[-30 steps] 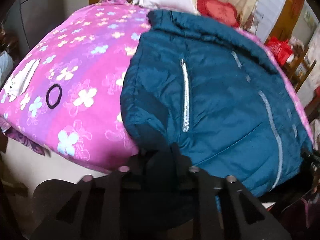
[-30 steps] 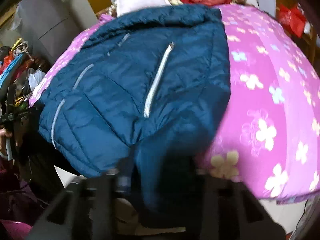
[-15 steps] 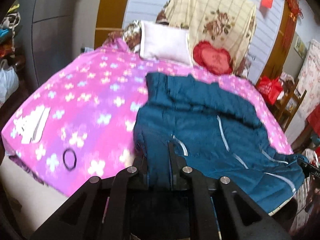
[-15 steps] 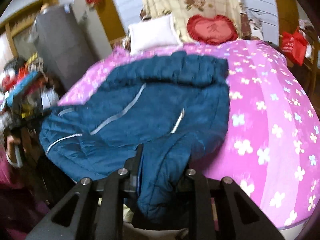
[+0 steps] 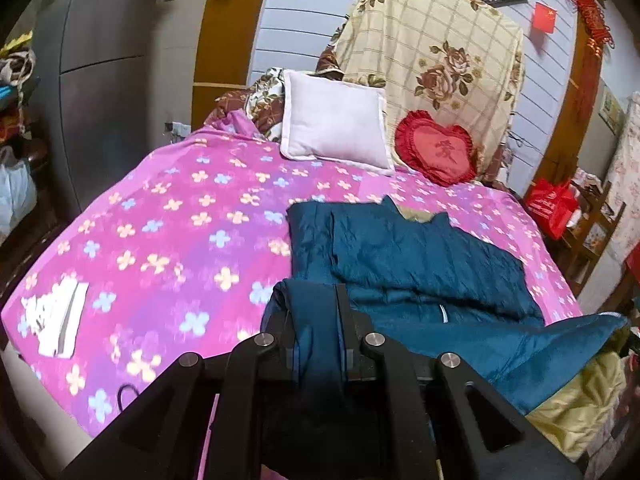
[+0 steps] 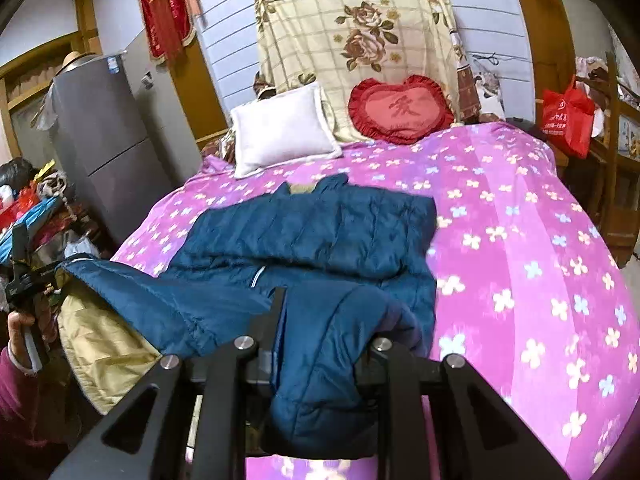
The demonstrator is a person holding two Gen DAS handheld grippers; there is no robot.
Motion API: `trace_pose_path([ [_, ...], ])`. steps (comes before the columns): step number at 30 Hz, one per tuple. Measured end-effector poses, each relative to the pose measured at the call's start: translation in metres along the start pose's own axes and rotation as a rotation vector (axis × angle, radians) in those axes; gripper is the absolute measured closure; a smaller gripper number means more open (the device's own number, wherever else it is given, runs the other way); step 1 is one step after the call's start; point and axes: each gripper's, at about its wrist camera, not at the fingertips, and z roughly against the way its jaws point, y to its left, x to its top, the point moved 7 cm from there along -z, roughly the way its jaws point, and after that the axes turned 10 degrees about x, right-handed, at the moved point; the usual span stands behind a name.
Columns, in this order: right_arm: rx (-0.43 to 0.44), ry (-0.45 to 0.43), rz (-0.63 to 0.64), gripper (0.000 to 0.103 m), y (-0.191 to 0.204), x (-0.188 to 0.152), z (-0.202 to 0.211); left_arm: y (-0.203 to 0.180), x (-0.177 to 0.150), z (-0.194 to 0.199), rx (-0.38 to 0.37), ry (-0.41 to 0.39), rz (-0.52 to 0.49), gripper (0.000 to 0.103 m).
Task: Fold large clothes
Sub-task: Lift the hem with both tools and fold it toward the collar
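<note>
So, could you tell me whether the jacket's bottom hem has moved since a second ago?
Yes. The blue jacket hem is lifted off the pink bedspread in both grippers, exposing yellow lining.

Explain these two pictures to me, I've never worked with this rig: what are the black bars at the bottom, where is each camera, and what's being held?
No robot arm is here: a person holds a two-finger gripper in each hand, and a fisheye camera on each looks forward along its fingers. The black bars are those fingers.

One picture comes from the left gripper, the other from the right gripper. Both face the same bed with a pink flowered cover.

On it lies a dark blue padded jacket, partly turned over so its yellowish lining shows at the near edge. Each gripper is shut on a fold of that jacket. At the head of the bed are a white pillow and a red heart cushion. In the left view, a white printed item lies near the cover's corner.
</note>
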Motion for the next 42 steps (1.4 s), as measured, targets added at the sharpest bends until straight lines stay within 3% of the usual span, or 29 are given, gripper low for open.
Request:
trace_pose_path([
  [11,-0.079,0.007,-0.015,0.080,-0.037,0.061,-0.063,-0.032,0.053,-0.065,0.085,-0.005,-0.034,0.103],
  [21,-0.141,0.044,-0.107,0.080,-0.097,0.121,-0.155,-0.053,0.097,-0.147,0.150,0.005,-0.031,0.103],
  [31,-0.223,0.151,-0.163,0.080,-0.156,0.113,-0.262,-0.066,0.082,-0.247,0.244,0.049,-0.062,0.103],
  [36,-0.234,0.158,-0.171,0.080,-0.167,0.101,-0.294,-0.052,0.083,-0.254,0.156,0.066,0.045,0.100],
  [39,-0.237,0.166,-0.165,0.079,-0.168,0.100,-0.304,-0.048,0.090,-0.229,0.106,0.028,0.042,0.091],
  [42,-0.241,0.168,-0.151,0.077,-0.167,0.099,-0.310,-0.046,0.095,-0.205,0.113,-0.009,0.023,0.078],
])
